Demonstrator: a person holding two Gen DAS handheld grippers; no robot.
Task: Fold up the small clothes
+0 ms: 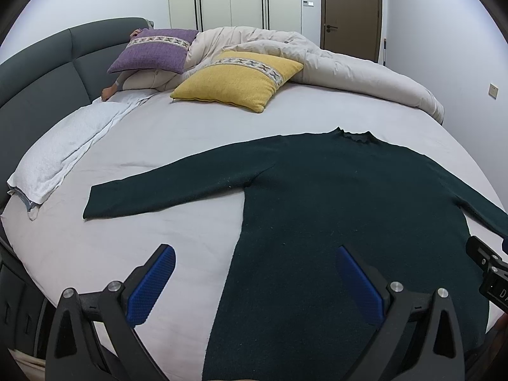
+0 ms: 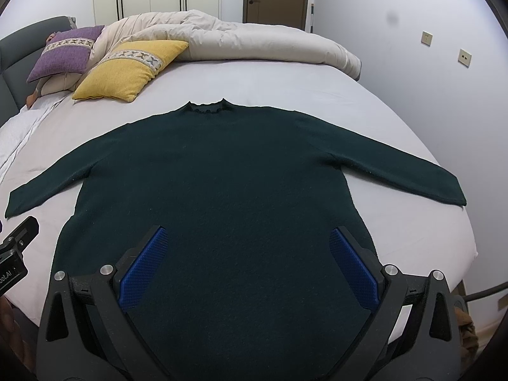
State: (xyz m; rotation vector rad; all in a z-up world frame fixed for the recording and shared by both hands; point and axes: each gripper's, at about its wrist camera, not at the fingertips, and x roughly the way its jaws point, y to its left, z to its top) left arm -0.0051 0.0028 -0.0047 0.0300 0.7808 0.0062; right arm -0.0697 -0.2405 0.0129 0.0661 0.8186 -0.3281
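A dark green sweater (image 2: 228, 184) lay flat across the near half of a bed (image 2: 365, 95), collar away from the camera and both sleeves spread outward, apparently laid out for folding to begin. The left gripper (image 1: 254, 282) hung over the sweater's left side edge, its jaws wide apart and holding nothing; the right gripper (image 2: 250, 263) hovered above the lower body, likewise spread wide and empty. The right sleeve cuff (image 2: 451, 195) reached near the mattress edge, leaving little margin there, while open sheet surrounded the left sleeve (image 1: 152, 193). A yellow cushion (image 1: 238, 79), purple cushion (image 1: 152, 50) and bunched duvet (image 1: 333, 60) sat well apart, beyond the collar.
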